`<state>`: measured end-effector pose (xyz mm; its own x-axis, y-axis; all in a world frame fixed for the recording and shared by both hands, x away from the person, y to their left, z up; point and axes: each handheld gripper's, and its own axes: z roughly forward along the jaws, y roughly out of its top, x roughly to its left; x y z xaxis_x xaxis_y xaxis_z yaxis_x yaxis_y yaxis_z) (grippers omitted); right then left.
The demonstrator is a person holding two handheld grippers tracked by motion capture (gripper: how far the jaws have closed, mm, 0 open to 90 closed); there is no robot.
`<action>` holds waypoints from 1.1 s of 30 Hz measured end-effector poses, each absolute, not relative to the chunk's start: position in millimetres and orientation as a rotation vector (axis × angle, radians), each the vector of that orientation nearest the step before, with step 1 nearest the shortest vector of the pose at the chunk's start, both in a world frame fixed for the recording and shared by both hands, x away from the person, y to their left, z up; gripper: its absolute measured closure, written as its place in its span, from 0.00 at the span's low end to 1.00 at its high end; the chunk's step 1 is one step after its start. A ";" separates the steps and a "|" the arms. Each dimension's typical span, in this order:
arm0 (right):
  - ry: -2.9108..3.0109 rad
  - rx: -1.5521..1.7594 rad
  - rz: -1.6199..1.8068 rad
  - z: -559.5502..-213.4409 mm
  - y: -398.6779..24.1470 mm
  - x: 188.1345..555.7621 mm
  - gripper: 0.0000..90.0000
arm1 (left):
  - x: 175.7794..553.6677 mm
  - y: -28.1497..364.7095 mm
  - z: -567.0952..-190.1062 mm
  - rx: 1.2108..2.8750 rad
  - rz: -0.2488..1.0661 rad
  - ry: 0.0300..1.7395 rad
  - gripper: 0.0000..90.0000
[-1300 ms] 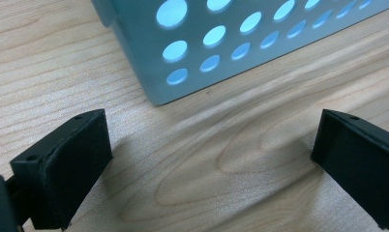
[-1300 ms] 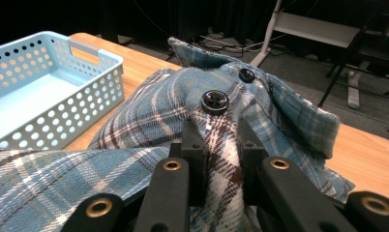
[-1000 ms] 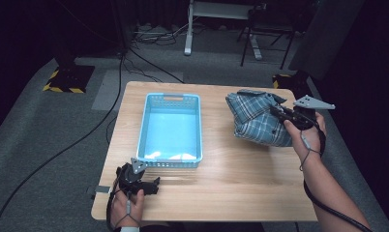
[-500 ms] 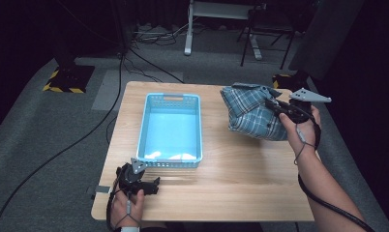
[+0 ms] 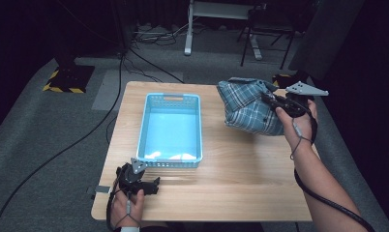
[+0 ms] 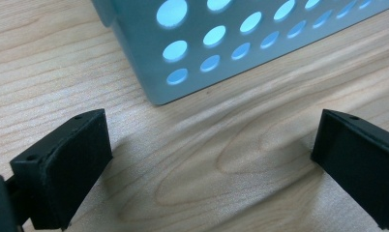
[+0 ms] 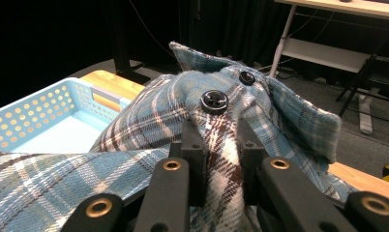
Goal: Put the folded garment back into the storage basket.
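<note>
A blue plaid shirt [image 5: 248,106] with dark buttons is bunched at the table's far right, partly lifted off the wood. My right gripper [image 5: 272,101] is shut on a fold of it; in the right gripper view the two black fingers [image 7: 195,150] pinch the plaid shirt [image 7: 149,121] just below a button [image 7: 214,101]. A light blue perforated basket [image 5: 150,116] stands empty in the middle of the table. My left gripper [image 5: 151,184] rests near the front left edge, open, its pads [image 6: 62,164] spread over bare wood just short of the basket's wall [image 6: 221,53].
The wooden table [image 5: 241,183] has bare room in front and between basket and shirt. Beyond it lie grey carpet, black cables [image 5: 134,53], a hazard-striped marker [image 5: 64,87] and a white desk frame [image 5: 216,14].
My right gripper has carried the shirt up and toward the left, lifting the bundle off the table. The left gripper has stayed where it was.
</note>
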<state>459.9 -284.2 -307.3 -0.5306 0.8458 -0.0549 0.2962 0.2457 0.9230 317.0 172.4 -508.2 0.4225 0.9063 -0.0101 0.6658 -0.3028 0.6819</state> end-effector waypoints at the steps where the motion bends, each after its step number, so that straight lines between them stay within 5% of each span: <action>1: 1.960 1.036 1.270 -306.4 -282.9 460.2 0.88 | 317.1 172.4 -508.2 2.068 0.509 1.324 0.00; 33: 2.005 0.920 1.328 -282.1 -220.0 471.3 0.88 | 317.4 172.4 -508.1 2.069 0.509 1.324 0.00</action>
<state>471.3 -220.0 -282.1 -0.6084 0.7897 -0.0786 0.2359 0.2745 0.9322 317.4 172.4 -508.1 0.4222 0.9064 -0.0103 0.6664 -0.3027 0.6814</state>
